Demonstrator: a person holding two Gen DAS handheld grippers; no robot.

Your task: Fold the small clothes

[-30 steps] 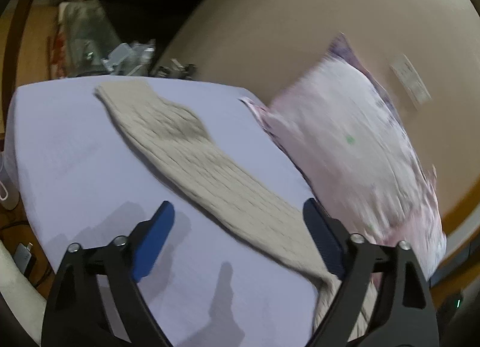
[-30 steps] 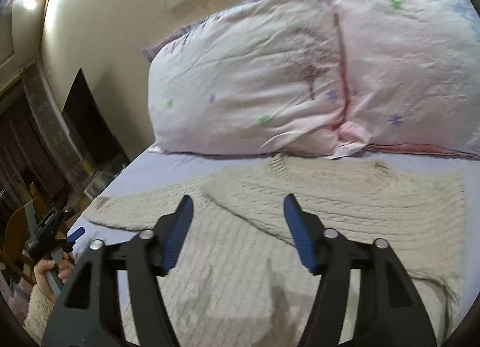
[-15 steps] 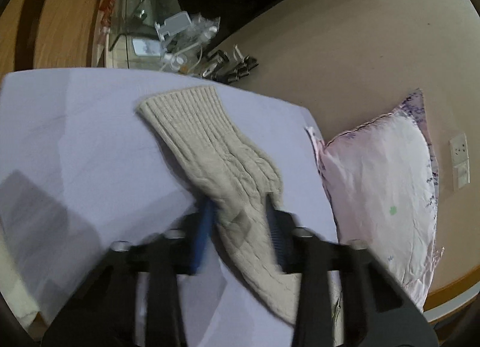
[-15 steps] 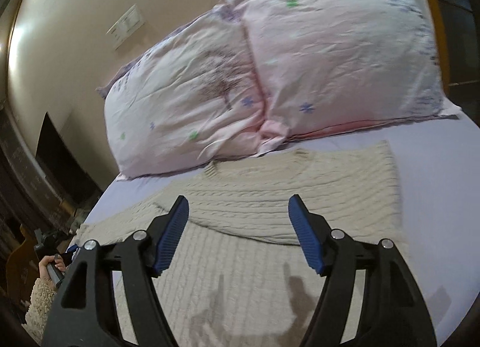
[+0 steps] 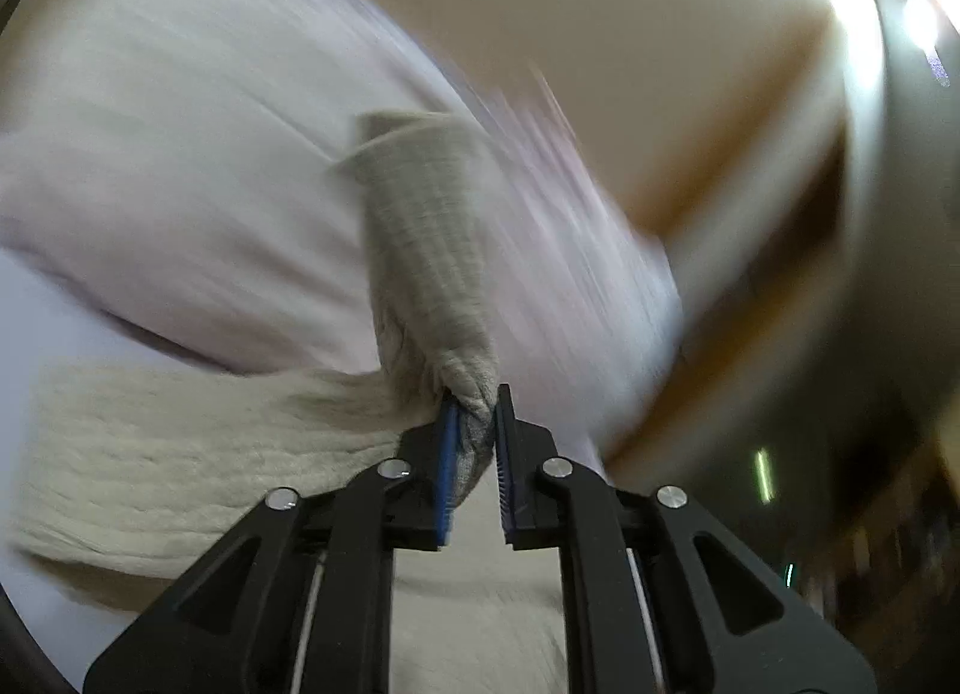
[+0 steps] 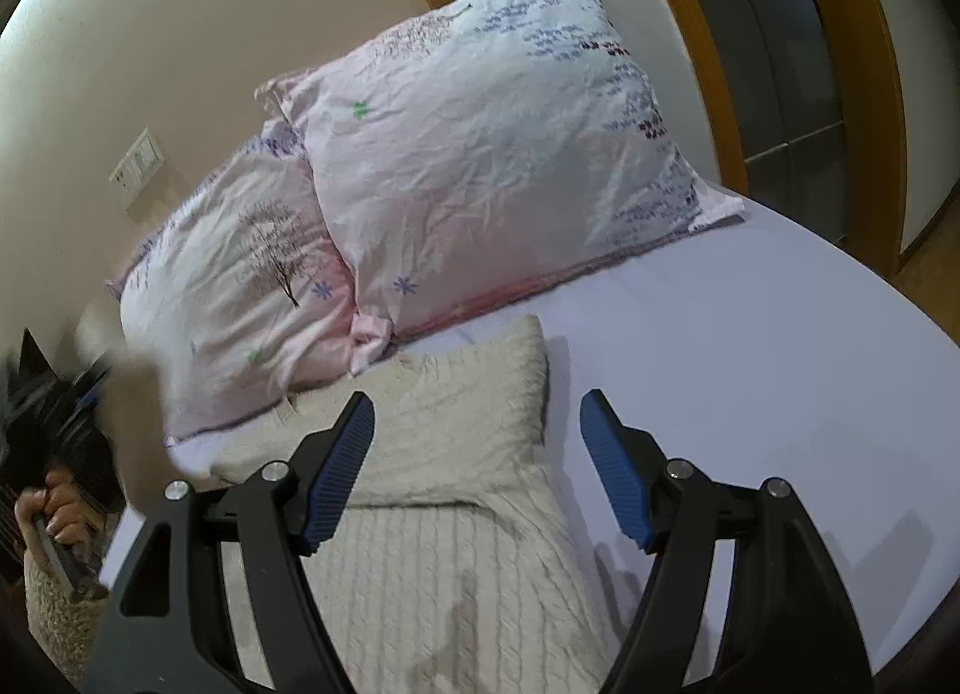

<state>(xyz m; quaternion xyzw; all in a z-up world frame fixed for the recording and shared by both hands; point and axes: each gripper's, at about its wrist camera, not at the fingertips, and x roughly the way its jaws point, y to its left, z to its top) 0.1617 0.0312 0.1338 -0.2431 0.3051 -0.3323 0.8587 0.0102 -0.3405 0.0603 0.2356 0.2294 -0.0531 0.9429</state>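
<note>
A cream cable-knit sweater [image 6: 456, 520] lies on the lilac bed sheet [image 6: 750, 370], one sleeve folded across its chest. My left gripper [image 5: 473, 424] is shut on the other sleeve [image 5: 426, 250] and holds it lifted, cuff pointing up, over the sweater body [image 5: 180, 466]; this view is motion-blurred. My right gripper [image 6: 477, 454] is open and empty, hovering just above the sweater's upper right part. The hand holding the left gripper [image 6: 60, 514] shows at the far left of the right wrist view.
Two pink patterned pillows [image 6: 480, 154] lean against the beige wall at the head of the bed, just behind the sweater. A wooden-framed door [image 6: 780, 64] stands to the right. The bed's right edge [image 6: 936, 544] curves close by.
My left gripper has closed on the sleeve and swung it up off the bed toward the sweater body. My right gripper has shifted right, staying open.
</note>
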